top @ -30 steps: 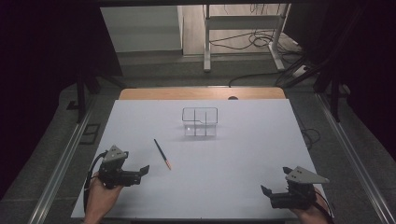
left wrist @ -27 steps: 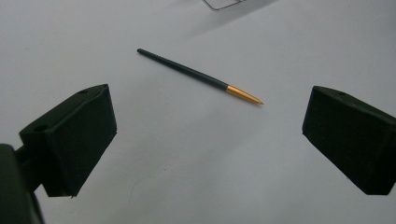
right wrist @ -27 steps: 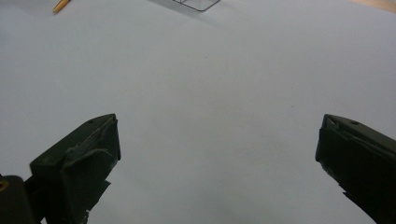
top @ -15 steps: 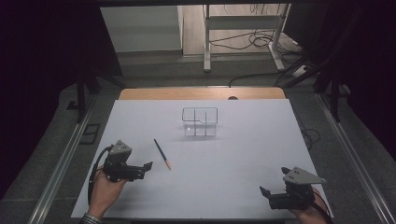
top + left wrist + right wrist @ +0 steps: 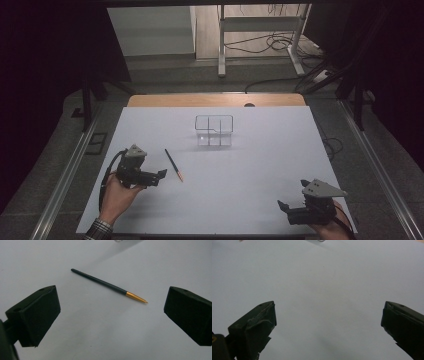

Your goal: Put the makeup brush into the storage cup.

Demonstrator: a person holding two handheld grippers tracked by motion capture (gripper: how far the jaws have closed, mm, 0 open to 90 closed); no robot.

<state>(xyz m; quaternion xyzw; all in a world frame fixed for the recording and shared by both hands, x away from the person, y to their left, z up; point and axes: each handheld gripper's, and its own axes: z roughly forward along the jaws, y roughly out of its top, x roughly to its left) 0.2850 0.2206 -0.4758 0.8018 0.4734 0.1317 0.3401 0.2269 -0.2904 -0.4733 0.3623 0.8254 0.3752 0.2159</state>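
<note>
A thin dark pencil-like stick with a gold tip (image 5: 174,165) lies flat on the white table sheet (image 5: 260,165), left of centre. In the left gripper view the stick (image 5: 107,285) lies just beyond the jaws, gold tip pointing right. My left gripper (image 5: 161,175) is open, held low just left of the stick, with nothing between its jaws. My right gripper (image 5: 281,206) is open near the table's front right corner, over bare sheet. A clear plastic box with dividers (image 5: 214,130) stands at the middle of the table, farther back.
A wooden strip (image 5: 215,100) runs along the table's far edge. Metal rails (image 5: 65,180) flank both sides. A white stand (image 5: 260,35) and cables lie on the floor beyond the table.
My left gripper has moved forward and right, closer to the stick. My right gripper has drifted slightly toward the front edge.
</note>
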